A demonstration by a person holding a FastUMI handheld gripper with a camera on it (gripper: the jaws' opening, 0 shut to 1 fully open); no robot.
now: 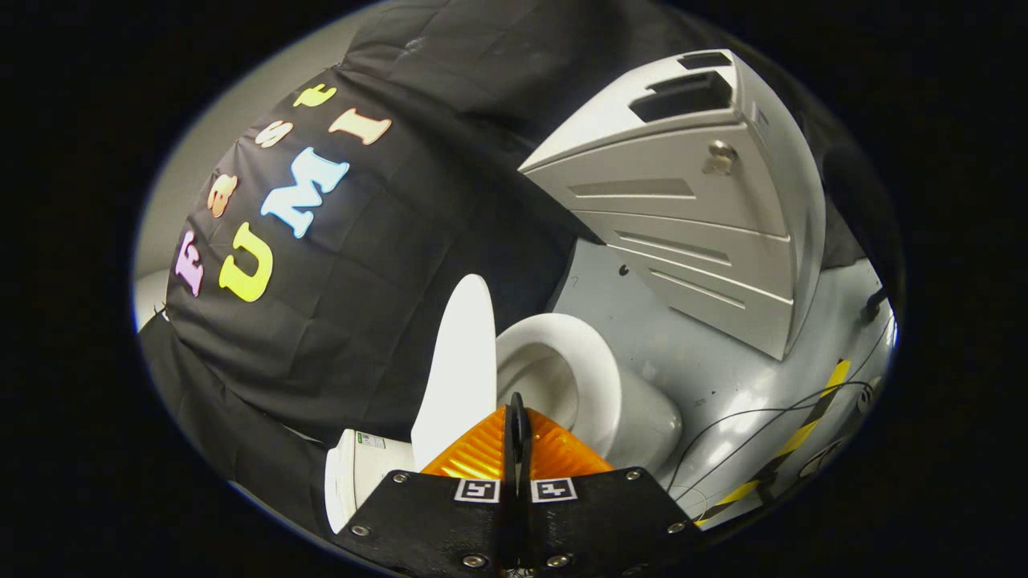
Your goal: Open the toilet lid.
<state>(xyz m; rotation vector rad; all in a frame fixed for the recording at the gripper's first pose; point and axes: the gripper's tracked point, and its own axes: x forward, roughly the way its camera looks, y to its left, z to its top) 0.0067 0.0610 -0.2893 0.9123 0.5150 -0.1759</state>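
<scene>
Your gripper [516, 413] sits low at six o'clock, and its two fingers are pressed flat together, tip to tip, with nothing between them. No gap at all that you can see.

Just ahead of the fingertips, at about eleven o'clock from them, the lid [459, 373] stands raised, edge-on to you and leaning back toward the black cloth wall [377, 265]. It is well up off the bowl. The fingers are close beside it but you cannot tell whether they touch it.

At one o'clock from the tips, the bowl [582, 381] lies open, its rim and inner hollow in plain sight. The whole toilet looks tilted because the camera is rolled. The tank [353, 474] peeks out at nine o'clock from the gripper, below the lid, with a small label on it.

Farther off, at one to two o'clock, a grey cabinet [691, 217] with slotted handles and a round lock stands on the grey floor [723, 377]. At three o'clock, thin cables [755, 413] curl across the floor beside a strip of yellow-and-black tape [803, 429].
</scene>
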